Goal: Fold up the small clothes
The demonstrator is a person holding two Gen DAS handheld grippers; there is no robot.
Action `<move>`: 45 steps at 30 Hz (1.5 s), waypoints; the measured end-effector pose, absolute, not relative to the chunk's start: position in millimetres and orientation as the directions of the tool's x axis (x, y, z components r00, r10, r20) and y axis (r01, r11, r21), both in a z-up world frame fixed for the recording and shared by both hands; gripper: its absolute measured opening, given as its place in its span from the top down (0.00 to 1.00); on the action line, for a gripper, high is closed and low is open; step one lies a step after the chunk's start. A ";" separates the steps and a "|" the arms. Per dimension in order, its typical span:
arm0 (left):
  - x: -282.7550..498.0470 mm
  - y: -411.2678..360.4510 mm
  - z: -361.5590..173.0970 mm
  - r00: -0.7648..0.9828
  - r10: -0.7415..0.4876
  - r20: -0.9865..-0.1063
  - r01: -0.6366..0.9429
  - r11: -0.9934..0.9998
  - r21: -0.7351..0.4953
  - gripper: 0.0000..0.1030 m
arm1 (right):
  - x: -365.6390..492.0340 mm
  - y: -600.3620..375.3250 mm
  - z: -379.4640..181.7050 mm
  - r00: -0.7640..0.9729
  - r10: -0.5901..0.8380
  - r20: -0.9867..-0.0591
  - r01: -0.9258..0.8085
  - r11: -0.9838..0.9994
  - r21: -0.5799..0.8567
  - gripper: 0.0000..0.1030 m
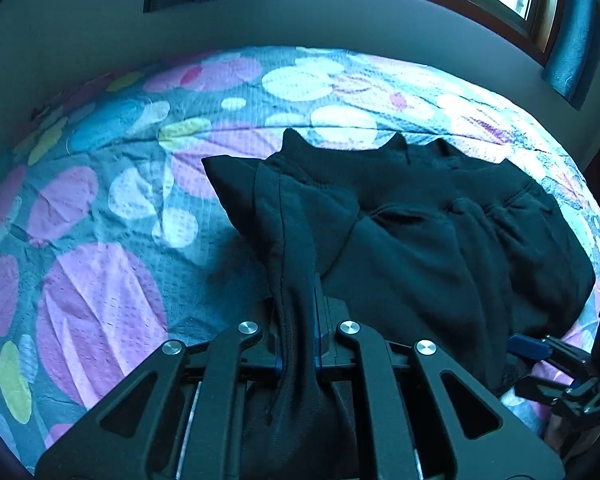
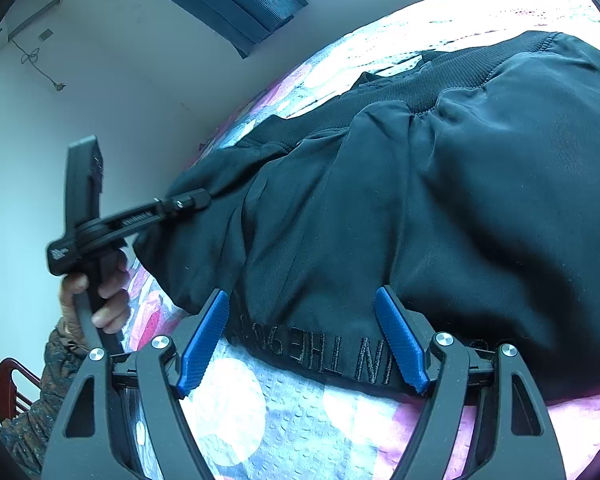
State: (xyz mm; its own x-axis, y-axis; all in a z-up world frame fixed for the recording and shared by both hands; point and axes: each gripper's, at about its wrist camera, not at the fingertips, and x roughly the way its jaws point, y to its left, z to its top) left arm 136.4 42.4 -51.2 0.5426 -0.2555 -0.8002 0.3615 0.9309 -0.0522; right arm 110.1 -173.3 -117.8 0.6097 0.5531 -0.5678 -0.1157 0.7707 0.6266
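A dark, soft fabric jacket (image 1: 440, 240) with ribbed cuffs lay across the centre and right of the frame on a quilted bedspread printed with pink, white and yellow circles (image 1: 100, 280). The left gripper (image 1: 298, 320) was clamped tight on a bunched fold of it at lower centre. The right gripper (image 2: 302, 340) stood wide open, holding nothing, its blue pads (image 2: 204, 340) flanking the lettered hem.

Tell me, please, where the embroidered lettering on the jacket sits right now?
In the right wrist view, the lettering runs along the black jacket's near edge, between the open right gripper's blue fingers, above the floral bedspread.
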 end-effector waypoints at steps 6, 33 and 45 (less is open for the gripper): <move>123.0 18.9 -28.9 0.585 -0.244 -0.774 0.371 0.928 -0.012 0.93 | 108.8 -173.5 -117.8 0.612 0.554 -0.565 -0.118 0.770 0.627 0.27; 56.9 -182.6 -1.6 0.676 -0.172 -0.716 0.485 0.836 0.258 0.94 | 47.9 -259.4 -106.8 0.563 0.606 -0.562 -0.045 0.702 0.711 0.27; 44.3 -258.3 -45.0 0.612 -0.177 -0.771 0.548 0.798 0.252 0.94 | -2.6 -310.9 -116.4 0.630 0.593 -0.502 0.024 0.631 0.775 0.27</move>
State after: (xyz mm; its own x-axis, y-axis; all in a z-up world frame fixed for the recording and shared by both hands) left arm 44.3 -258.3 -45.0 0.6116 -0.1768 -0.7712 0.5480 0.7977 0.2517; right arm -2.6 -310.9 -116.4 0.6296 0.5929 -0.5021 0.0242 0.6309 0.7755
